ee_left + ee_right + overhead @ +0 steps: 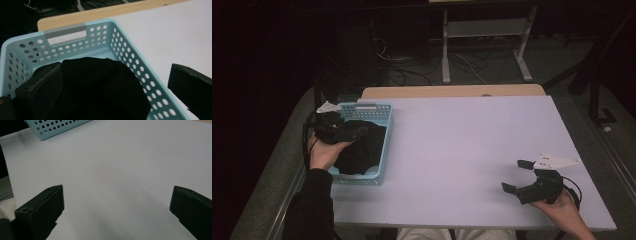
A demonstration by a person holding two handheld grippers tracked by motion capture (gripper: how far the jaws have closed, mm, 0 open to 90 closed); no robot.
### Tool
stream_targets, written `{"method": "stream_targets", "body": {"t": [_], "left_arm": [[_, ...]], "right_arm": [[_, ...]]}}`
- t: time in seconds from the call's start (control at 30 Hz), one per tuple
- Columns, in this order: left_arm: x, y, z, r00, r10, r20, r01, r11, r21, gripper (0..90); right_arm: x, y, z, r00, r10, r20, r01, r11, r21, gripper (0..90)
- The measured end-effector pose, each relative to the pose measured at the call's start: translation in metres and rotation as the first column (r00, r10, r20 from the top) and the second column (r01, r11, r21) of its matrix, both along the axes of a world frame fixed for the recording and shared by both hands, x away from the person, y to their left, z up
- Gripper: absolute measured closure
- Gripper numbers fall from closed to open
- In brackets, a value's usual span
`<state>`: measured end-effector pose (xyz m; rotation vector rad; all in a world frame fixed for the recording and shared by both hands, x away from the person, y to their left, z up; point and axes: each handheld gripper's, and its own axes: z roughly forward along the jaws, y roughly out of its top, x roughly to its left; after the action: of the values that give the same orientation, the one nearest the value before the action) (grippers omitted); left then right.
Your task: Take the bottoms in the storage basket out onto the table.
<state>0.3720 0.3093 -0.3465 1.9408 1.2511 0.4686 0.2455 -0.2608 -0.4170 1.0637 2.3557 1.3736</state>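
left claw [354,131]: we see it over the basket's near-left part, held in the person's left hand [324,152]; jaws spread wide, gripping nothing.
left claw close-up: in the left gripper view we see one jaw down on the black cloth inside the basket, the other outside the basket's side wall, over the tabletop.
black cloth [100,85]: bunched heap in the light blue basket, fills most of its floor; lies between and just below the left claw's jaws, touching the inner one.
basket [384,145]: light blue perforated plastic, grey handle strip at the far end; sits at the tabletop's left edge.
right claw [518,176]: near-right part of the tabletop, in the person's right hand [562,210]; jaws wide apart, empty, well apart from basket and cloth.
right gripper view: we see bare tabletop between the jaws, a basket corner far off at top left.
tabletop [472,145]: pale lilac-white surface, wood strip along the far edge.
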Motion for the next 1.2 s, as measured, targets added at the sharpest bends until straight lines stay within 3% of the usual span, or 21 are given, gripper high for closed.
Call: {"method": "stream_targets", "body": {"t": [0.33,0.63,0.73,1.2], "left_arm": [[0.014,0.009,-0.009,0.9982,0.028,-0.053,-0.027,0.9993,0.025,0.5],[0.025,0.006,-0.022,0.9921,-0.002,-0.126,0.012,0.9968,0.079,0.2],[0.029,0.004,-0.028,0.9875,-0.010,-0.157,0.025,0.9955,0.091,0.0],[0.046,-0.002,-0.049,0.9722,-0.013,-0.234,0.044,0.9906,0.129,0.0]], "right_arm": [[0.000,0.000,-0.001,1.0000,0.002,-0.001,-0.002,1.000,-0.007,0.0],[0.001,0.002,-0.002,0.9999,0.009,-0.006,-0.009,1.000,-0.016,0.0],[0.001,0.002,-0.002,0.9999,0.010,-0.008,-0.010,1.000,-0.019,0.0],[0.001,0.003,-0.003,0.9997,0.021,-0.012,-0.021,0.999,-0.031,0.0]]}}
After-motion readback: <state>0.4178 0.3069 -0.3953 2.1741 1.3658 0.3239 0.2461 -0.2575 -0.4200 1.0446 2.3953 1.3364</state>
